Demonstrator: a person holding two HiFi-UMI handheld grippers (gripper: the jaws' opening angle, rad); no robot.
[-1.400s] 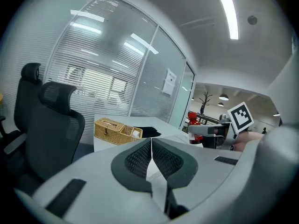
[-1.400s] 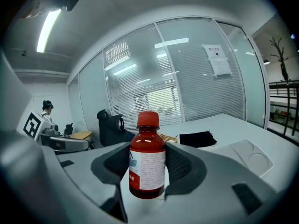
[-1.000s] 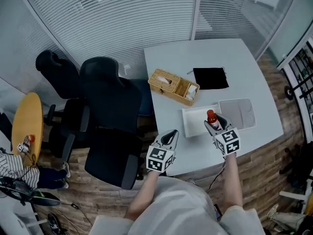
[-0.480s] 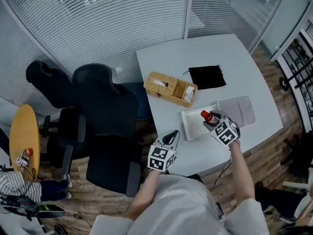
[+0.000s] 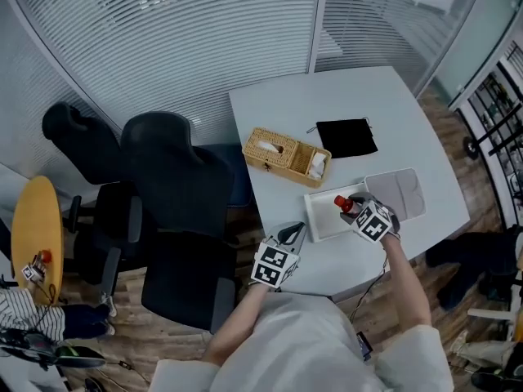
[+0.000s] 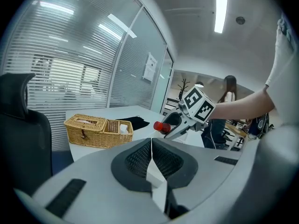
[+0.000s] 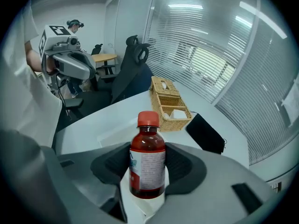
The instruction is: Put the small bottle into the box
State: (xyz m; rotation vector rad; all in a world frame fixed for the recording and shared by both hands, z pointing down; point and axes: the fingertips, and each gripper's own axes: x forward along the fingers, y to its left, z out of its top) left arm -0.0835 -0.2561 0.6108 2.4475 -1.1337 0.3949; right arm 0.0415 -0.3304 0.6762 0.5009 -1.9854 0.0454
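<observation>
A small bottle [image 7: 147, 160] of dark red liquid with a red cap and white label sits clamped between the pads of my right gripper [image 7: 147, 181]. In the head view that right gripper [image 5: 361, 211] holds the small bottle [image 5: 345, 205] tilted over the open white box [image 5: 320, 219] on the grey table [image 5: 327, 109]. The box's grey lid [image 5: 395, 193] lies just right of it. My left gripper [image 5: 288, 237] hangs at the table's near left edge, jaws shut and empty. In the left gripper view the left gripper [image 6: 151, 158] points toward the bottle [image 6: 162, 126].
A wicker basket [image 5: 286, 151] with tissues stands behind the box, also visible as the wicker basket [image 7: 168, 102]. A black pouch [image 5: 346, 137] lies at the back right. Black office chairs [image 5: 172, 178] crowd the table's left side. A round yellow table [image 5: 34, 227] sits far left.
My right gripper has tipped the bottle leftward and lowered it toward the white box. The left gripper has stayed near the table edge.
</observation>
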